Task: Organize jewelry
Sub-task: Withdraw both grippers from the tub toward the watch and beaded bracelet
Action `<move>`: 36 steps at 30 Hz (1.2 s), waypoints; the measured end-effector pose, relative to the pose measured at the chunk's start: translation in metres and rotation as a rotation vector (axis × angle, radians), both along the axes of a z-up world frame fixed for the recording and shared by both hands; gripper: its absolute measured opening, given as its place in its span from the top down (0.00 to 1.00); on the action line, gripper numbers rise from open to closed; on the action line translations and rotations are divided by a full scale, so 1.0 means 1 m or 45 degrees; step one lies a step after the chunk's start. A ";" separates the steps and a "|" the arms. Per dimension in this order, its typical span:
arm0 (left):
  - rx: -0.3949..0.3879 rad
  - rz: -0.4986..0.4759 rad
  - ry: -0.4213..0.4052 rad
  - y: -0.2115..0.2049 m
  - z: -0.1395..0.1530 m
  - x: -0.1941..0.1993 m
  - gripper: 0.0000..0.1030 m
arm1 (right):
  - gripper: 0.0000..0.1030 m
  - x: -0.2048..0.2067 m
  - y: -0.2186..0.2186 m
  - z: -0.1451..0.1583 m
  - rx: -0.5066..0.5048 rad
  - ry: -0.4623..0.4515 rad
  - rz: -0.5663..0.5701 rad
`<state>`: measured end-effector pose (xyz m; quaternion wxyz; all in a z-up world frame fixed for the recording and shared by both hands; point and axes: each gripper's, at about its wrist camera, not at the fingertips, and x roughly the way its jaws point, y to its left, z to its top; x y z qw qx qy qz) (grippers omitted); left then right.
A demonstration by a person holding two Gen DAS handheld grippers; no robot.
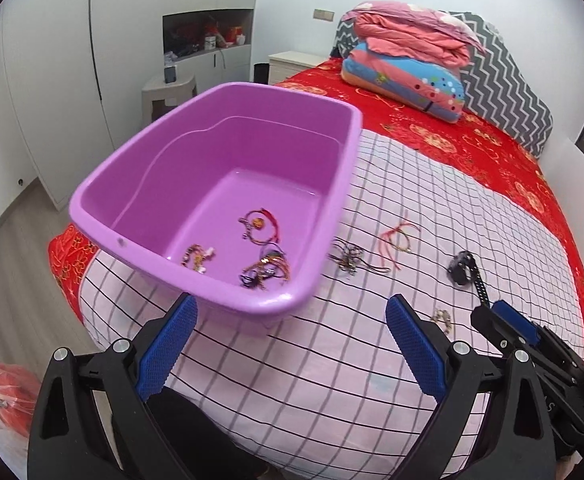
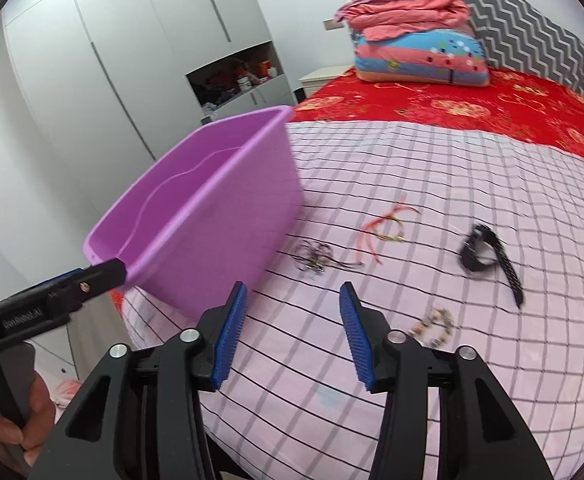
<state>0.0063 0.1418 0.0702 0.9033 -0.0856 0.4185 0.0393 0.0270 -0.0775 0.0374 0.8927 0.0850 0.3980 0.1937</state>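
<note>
Left wrist view: purple basin (image 1: 140,184) beside watch (image 1: 461,268), pillows (image 1: 407,68) behind

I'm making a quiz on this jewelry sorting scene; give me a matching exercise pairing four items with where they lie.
Items:
1. black watch
2. red string bracelet
3. beaded bracelet
4. red cord bracelet with a gold charm

Places:
A. inside the purple tub
B. on the checked sheet, nearest the right gripper
C. on the sheet, between the dark tangled piece and the watch
D. on the sheet, farthest right of the loose pieces

Pairs: 1-D, 2-C, 3-B, 4-A
</note>
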 end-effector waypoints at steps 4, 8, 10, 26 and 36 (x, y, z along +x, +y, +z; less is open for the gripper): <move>-0.007 -0.028 0.010 -0.027 -0.007 -0.003 0.09 | 0.53 -0.012 -0.036 -0.010 -0.006 0.005 -0.058; 0.000 -0.052 0.011 -0.057 -0.015 -0.004 0.08 | 0.52 -0.021 -0.073 -0.022 -0.032 0.004 -0.112; 0.000 -0.058 0.010 -0.071 -0.021 -0.004 0.08 | 0.51 -0.023 -0.091 -0.028 -0.044 0.007 -0.135; -0.101 0.139 0.188 -0.170 -0.129 0.023 0.07 | 0.50 0.023 -0.186 -0.082 -0.280 -0.031 0.019; -0.005 0.221 0.212 -0.200 -0.165 0.046 0.07 | 0.50 0.069 -0.203 -0.119 -0.255 0.022 0.099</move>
